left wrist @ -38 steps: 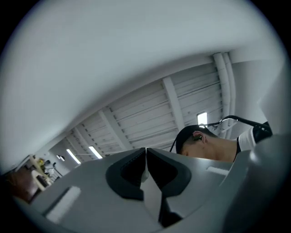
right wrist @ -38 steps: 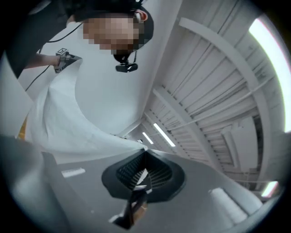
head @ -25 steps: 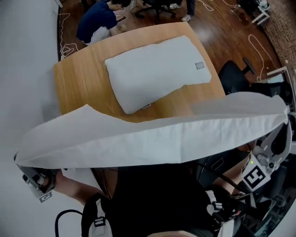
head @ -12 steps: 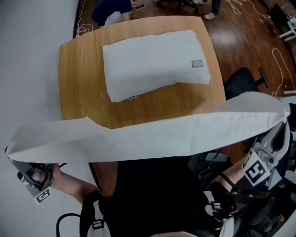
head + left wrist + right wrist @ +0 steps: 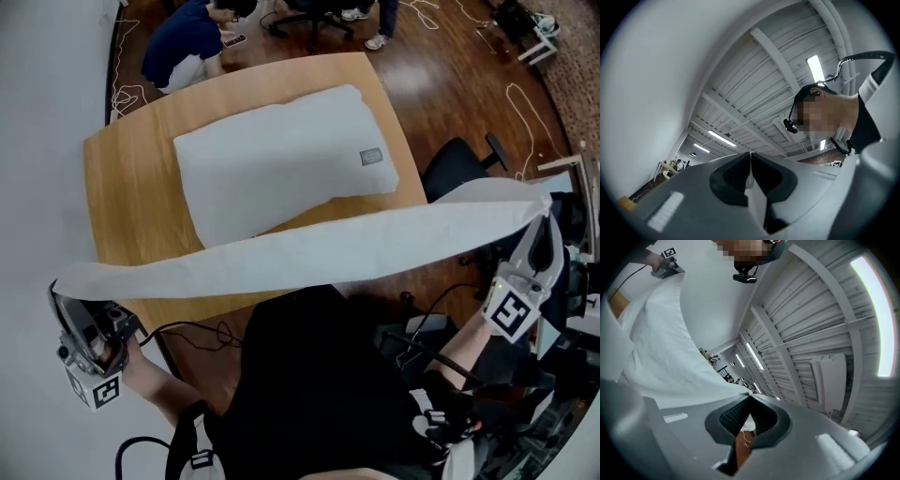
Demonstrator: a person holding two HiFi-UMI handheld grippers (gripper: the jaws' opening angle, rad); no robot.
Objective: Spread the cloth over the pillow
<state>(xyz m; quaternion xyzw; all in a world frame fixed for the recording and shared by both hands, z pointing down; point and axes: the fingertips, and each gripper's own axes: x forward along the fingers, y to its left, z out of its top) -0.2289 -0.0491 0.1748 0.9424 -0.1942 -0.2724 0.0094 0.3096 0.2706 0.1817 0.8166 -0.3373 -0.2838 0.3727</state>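
Note:
A white pillow (image 5: 281, 155) lies flat on the wooden table (image 5: 131, 197). The white cloth (image 5: 328, 248) hangs in the air as a long stretched band across the table's near edge, just short of the pillow. My left gripper (image 5: 58, 289) is shut on its left corner, low at the left by the wall. The right gripper (image 5: 551, 199) is shut on the right corner, off the table's right side. In the left gripper view the gripper (image 5: 750, 157) pinches a strip of cloth (image 5: 756, 202). From the shut jaws of the gripper (image 5: 749, 401) in the right gripper view the cloth (image 5: 656, 333) spreads away up and left.
A white wall (image 5: 37, 141) runs along the table's left. A person (image 5: 183, 47) crouches beyond the far edge. A black office chair (image 5: 459, 164) stands to the right of the table, and cables (image 5: 520, 94) lie on the wood floor. A black cable (image 5: 197, 330) trails under the near edge.
The cloth has narrowed from a wide sagging sheet to a thin taut band and now sits nearer the pillow's front edge. Both grippers shifted with it, still shut on its corners.

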